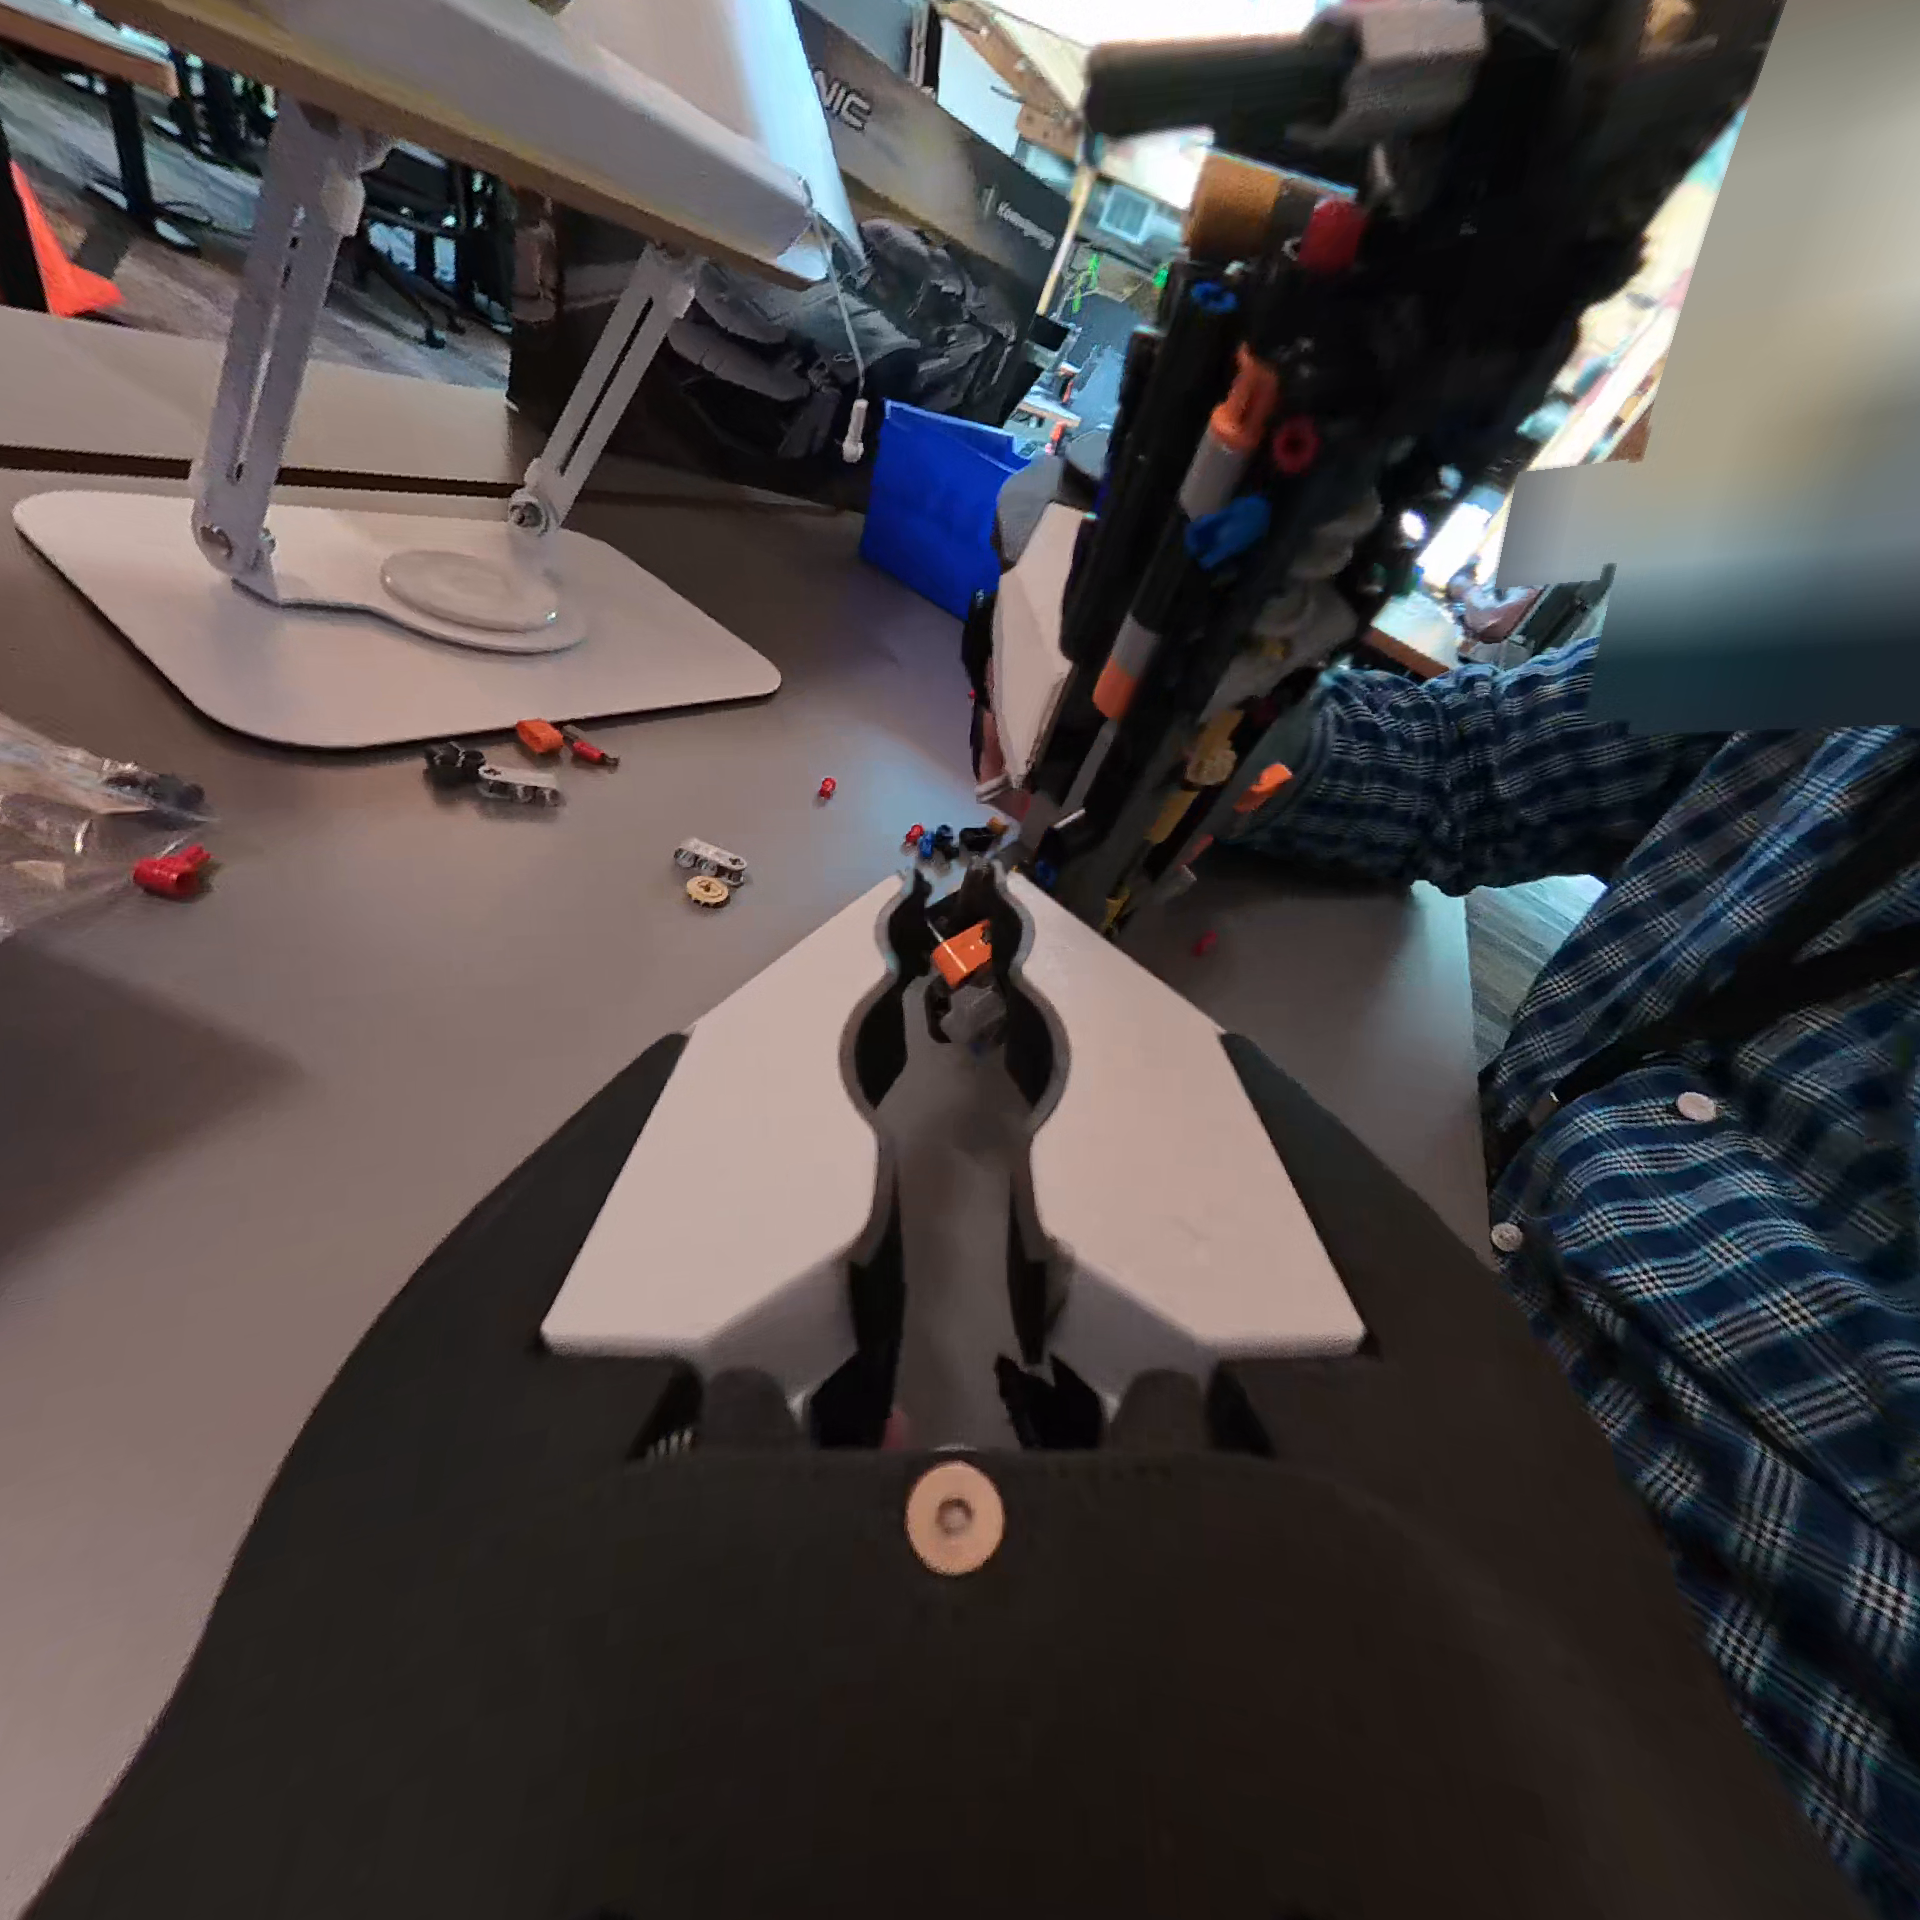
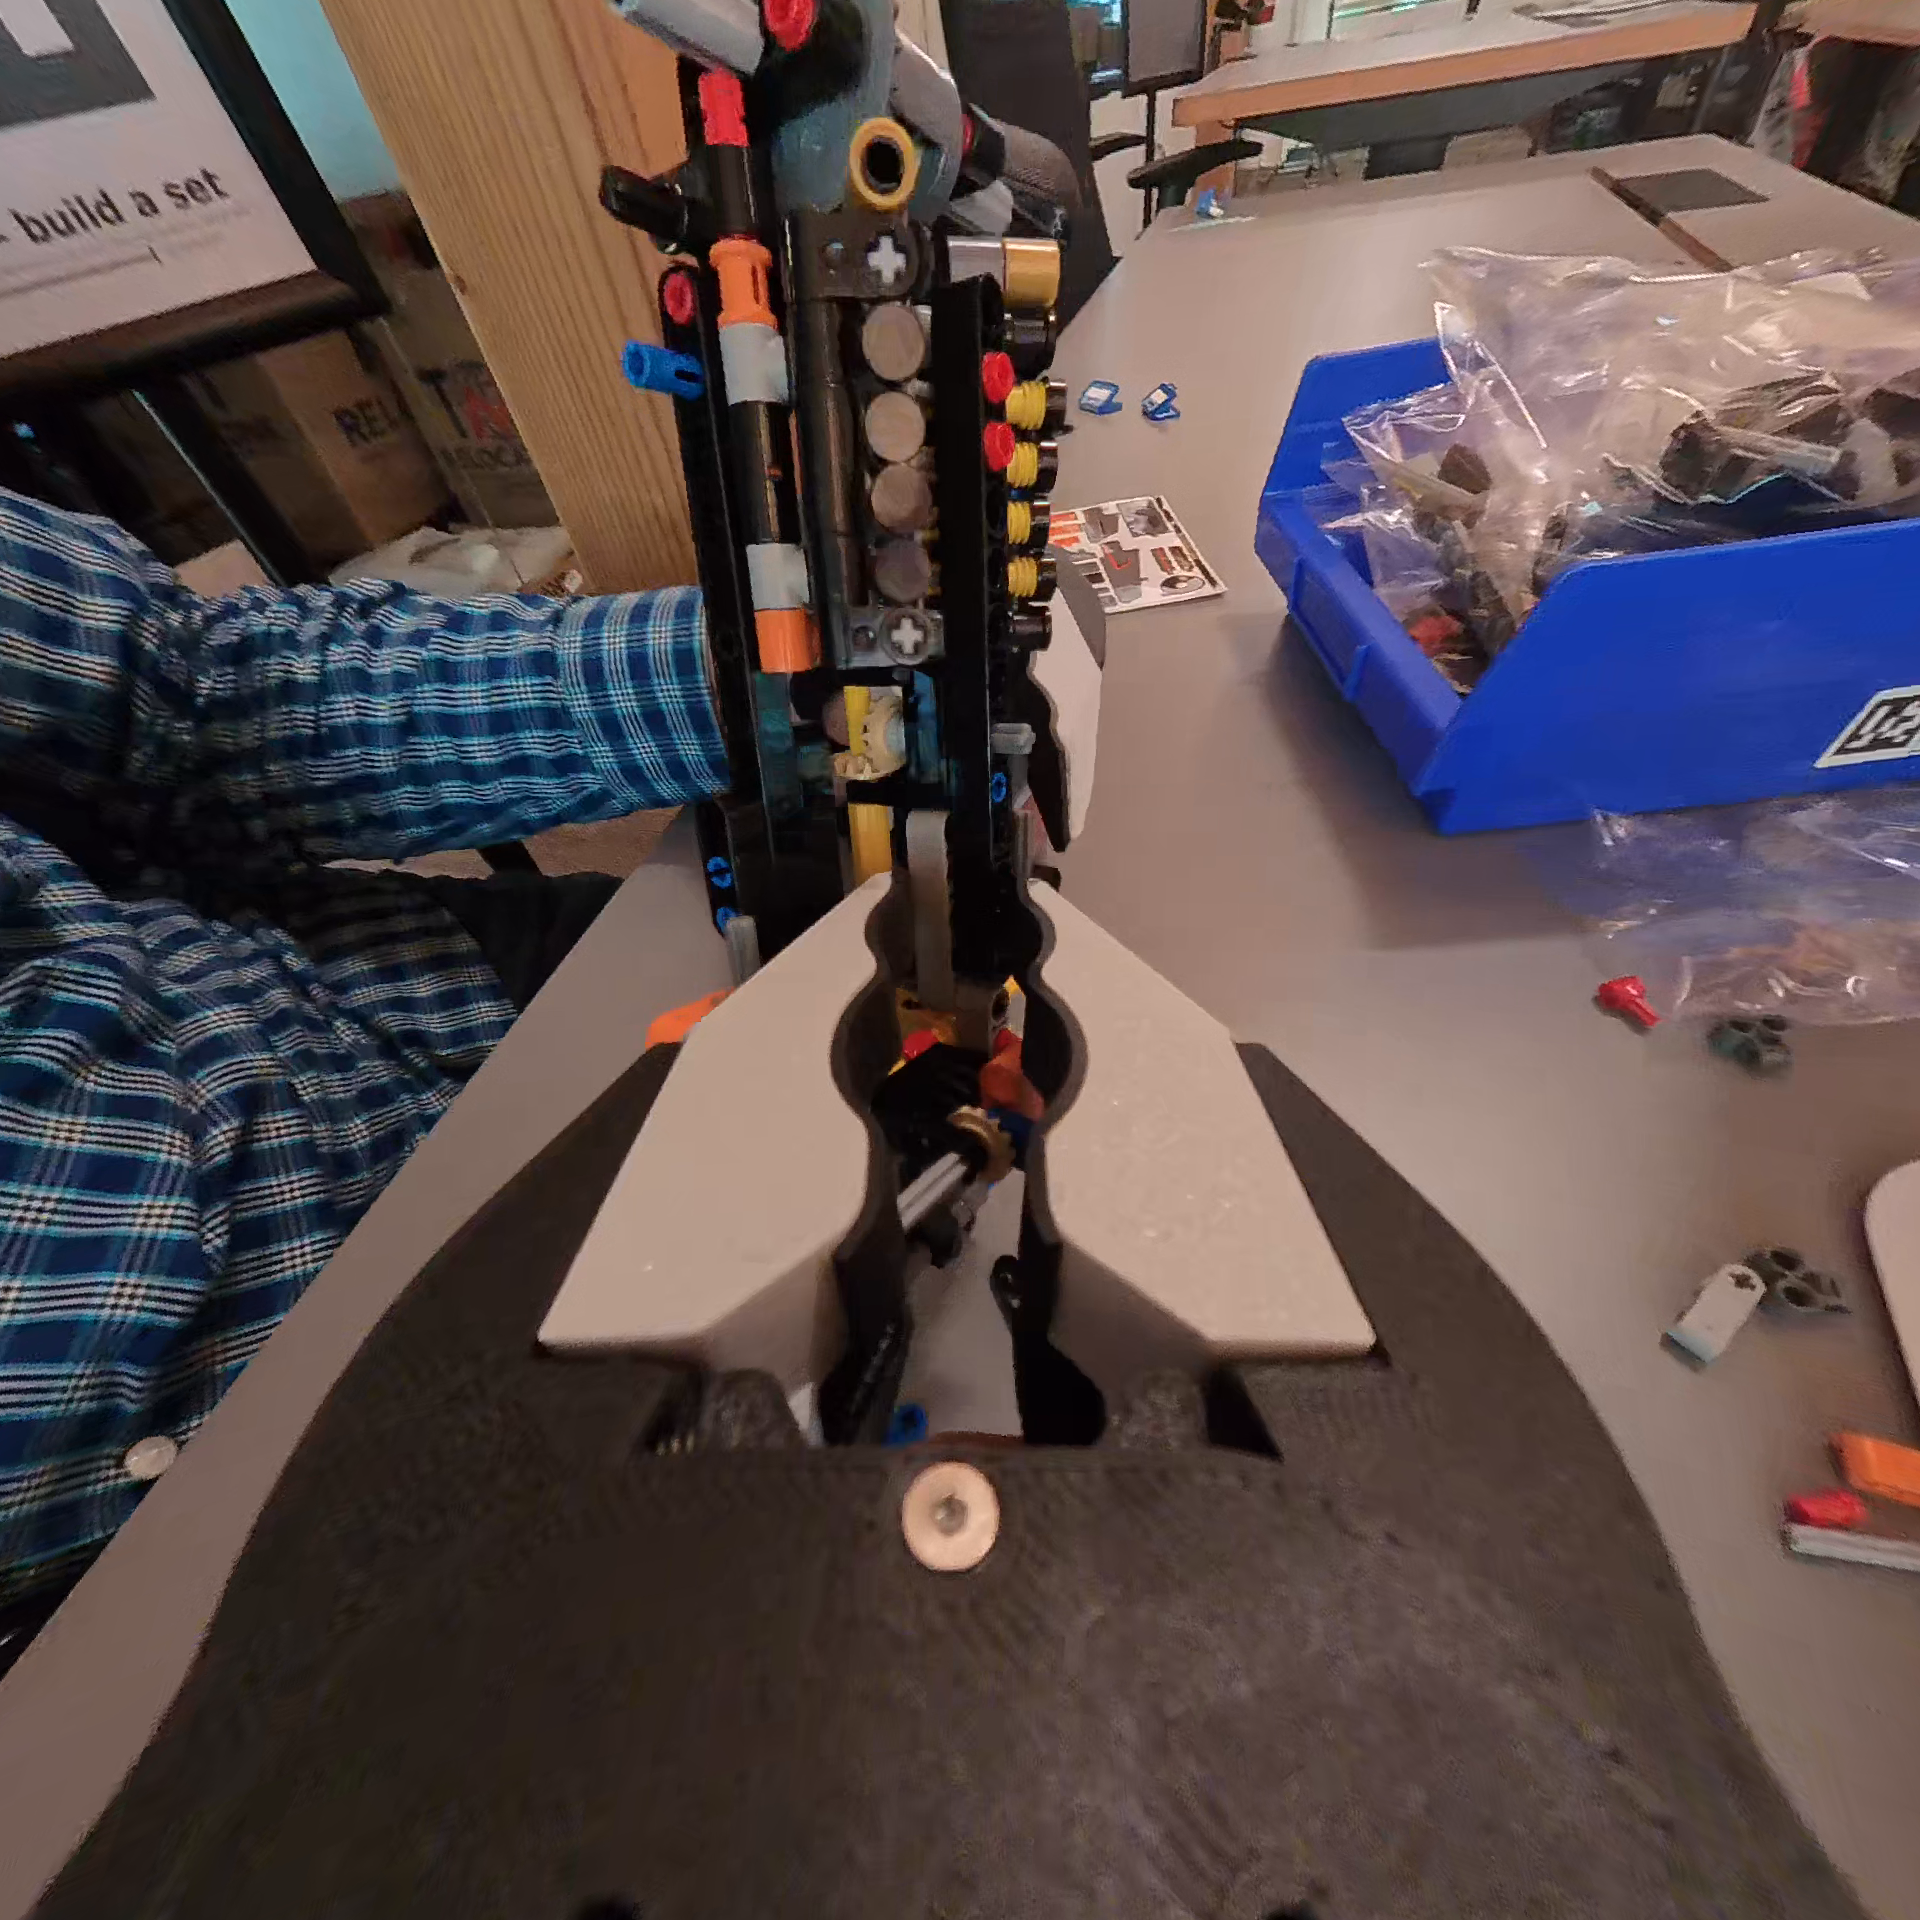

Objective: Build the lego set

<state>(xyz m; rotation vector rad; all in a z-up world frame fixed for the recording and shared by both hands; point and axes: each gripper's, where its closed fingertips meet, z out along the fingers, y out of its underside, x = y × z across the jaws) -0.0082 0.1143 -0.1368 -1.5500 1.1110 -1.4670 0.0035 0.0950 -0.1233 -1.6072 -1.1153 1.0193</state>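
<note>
A tall black lego assembly (image 2: 894, 468) with orange, yellow, red and blue parts stands upright at the table's edge. My right gripper (image 2: 956, 896) is shut on its lower end, with beams and a tan gear between the fingers. The assembly also shows at the right of the left wrist view (image 1: 1236, 488). My left gripper (image 1: 956, 896) is shut on a small orange and grey piece (image 1: 964, 971) and sits just in front of the assembly's base. A white finger of the left gripper (image 2: 1075, 707) shows behind the assembly.
A white stand (image 1: 395, 634) stands at the left. A blue bin (image 2: 1621, 686) holds plastic bags of parts (image 2: 1662, 395), and a sticker sheet (image 2: 1138, 556) lies near it. Loose pieces (image 1: 712, 864) and a red connector (image 1: 171, 871) lie on the grey table. A plaid-sleeved arm (image 2: 364, 707) is at the left. The grippers are tip to tip, or close to it.
</note>
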